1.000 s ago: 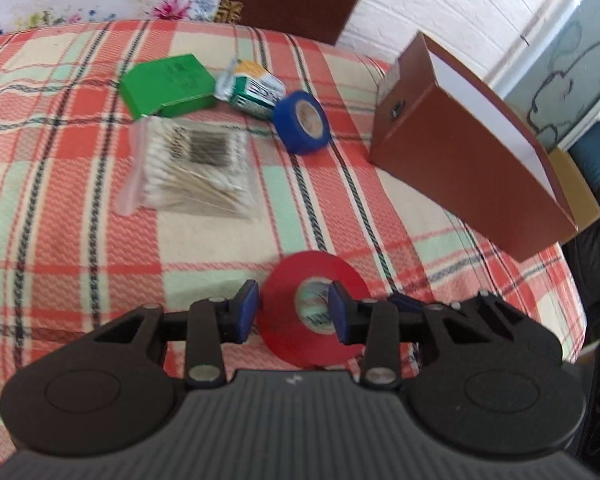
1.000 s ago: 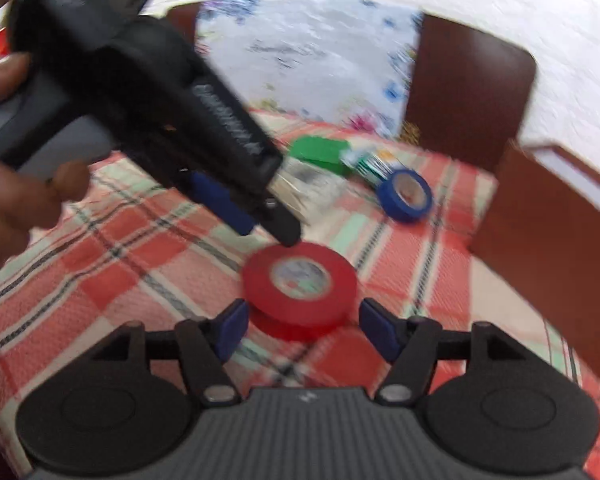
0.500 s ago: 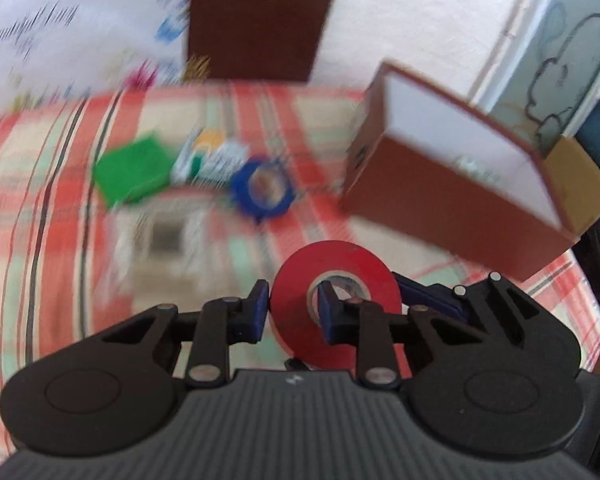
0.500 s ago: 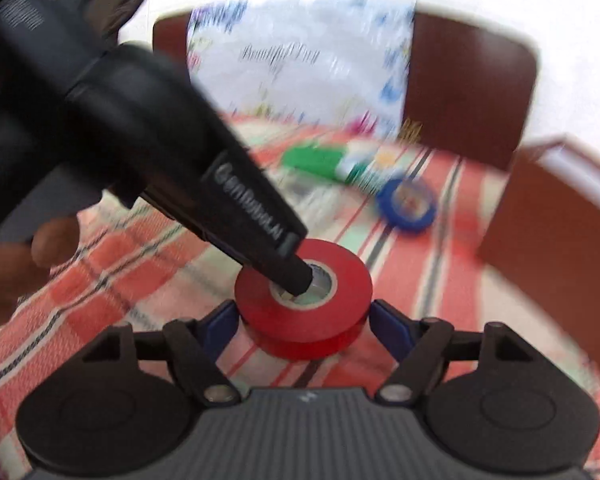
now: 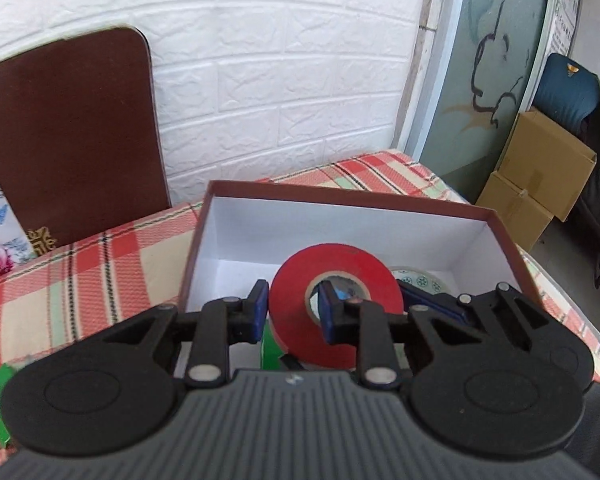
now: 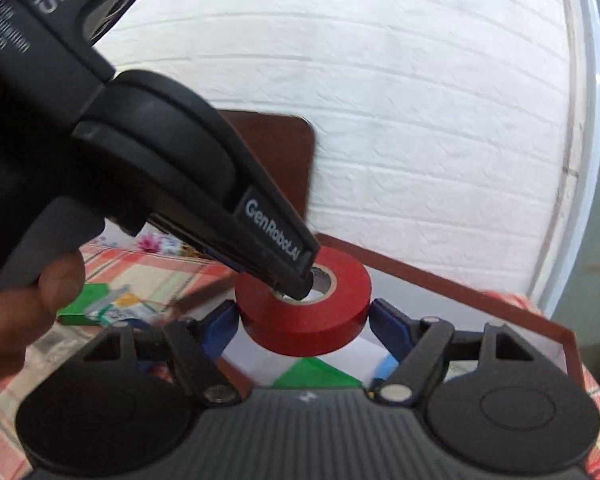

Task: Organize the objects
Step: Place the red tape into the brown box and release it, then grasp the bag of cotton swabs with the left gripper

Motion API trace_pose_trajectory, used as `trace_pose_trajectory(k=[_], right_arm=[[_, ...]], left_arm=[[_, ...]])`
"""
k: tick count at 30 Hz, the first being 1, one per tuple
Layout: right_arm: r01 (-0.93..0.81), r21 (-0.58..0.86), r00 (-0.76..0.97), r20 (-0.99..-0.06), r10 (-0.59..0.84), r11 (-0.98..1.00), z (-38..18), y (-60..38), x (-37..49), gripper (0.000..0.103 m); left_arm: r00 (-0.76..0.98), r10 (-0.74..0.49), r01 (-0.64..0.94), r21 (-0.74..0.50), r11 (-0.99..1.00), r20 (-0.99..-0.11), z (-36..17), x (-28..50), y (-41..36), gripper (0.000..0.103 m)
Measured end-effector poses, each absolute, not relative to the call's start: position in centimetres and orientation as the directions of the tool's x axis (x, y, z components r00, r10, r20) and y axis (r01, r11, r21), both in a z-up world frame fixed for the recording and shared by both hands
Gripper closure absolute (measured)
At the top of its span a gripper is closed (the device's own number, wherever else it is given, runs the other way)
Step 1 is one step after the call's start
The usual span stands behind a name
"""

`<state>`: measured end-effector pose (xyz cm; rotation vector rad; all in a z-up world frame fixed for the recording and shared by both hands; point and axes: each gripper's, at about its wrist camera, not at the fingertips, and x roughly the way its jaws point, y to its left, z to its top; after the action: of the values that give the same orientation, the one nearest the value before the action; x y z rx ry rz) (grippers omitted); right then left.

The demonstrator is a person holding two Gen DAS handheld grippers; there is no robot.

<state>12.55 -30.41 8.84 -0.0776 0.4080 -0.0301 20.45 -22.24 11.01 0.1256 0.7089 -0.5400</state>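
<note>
My left gripper (image 5: 294, 312) is shut on the wall of a red tape roll (image 5: 292, 316), one finger outside it and one in its core, and holds it over the open brown box (image 5: 340, 192) with a white inside. In the right wrist view the roll (image 6: 304, 320) hangs over the box rim (image 6: 440, 280), with the left gripper's finger in its core. My right gripper (image 6: 303, 326) is open, its blue pads on either side of the roll, and whether they touch it is unclear. A patterned tape roll (image 5: 424, 280) lies in the box.
A green item (image 6: 316, 372) shows in the box below the roll. A green box (image 6: 86, 306) and a small packet (image 6: 120, 306) lie on the plaid cloth (image 5: 80, 280) to the left. A brown chair back (image 5: 68, 136) stands against the white wall. Cardboard boxes (image 5: 540, 180) stand at right.
The left gripper closed on the red tape roll, lifted it off the cloth and carried it right, over the open box. The right gripper followed alongside the roll.
</note>
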Motion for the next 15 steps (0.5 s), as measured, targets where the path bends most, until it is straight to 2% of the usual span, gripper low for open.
trace_pose_trajectory(k=[4,6,15], right_arm=[[0.048,-0.091,0.902,-0.424,-0.082,0.995,7.4,-31.4,14.5,0.028],[0.064,-0.094,0.907,-0.411,-0.098,0.993,7.0,-31.5,14.6,0.023],[0.110,0.028,0.933,-0.348,-0.094,0.993,7.5,-30.8,8.9,0.024]], left_arm=[[0.644,-0.394,0.482,-0.051,0.874,-0.656,10.2,21.5,-22.8,0.074],[0.651,-0.381,0.476,-0.038,0.879,-0.657,10.3,21.4,-22.4,0.074],[0.684,-0.418,0.477,-0.067,0.876,-0.598,11.7,15.7,-16.8,0.068]])
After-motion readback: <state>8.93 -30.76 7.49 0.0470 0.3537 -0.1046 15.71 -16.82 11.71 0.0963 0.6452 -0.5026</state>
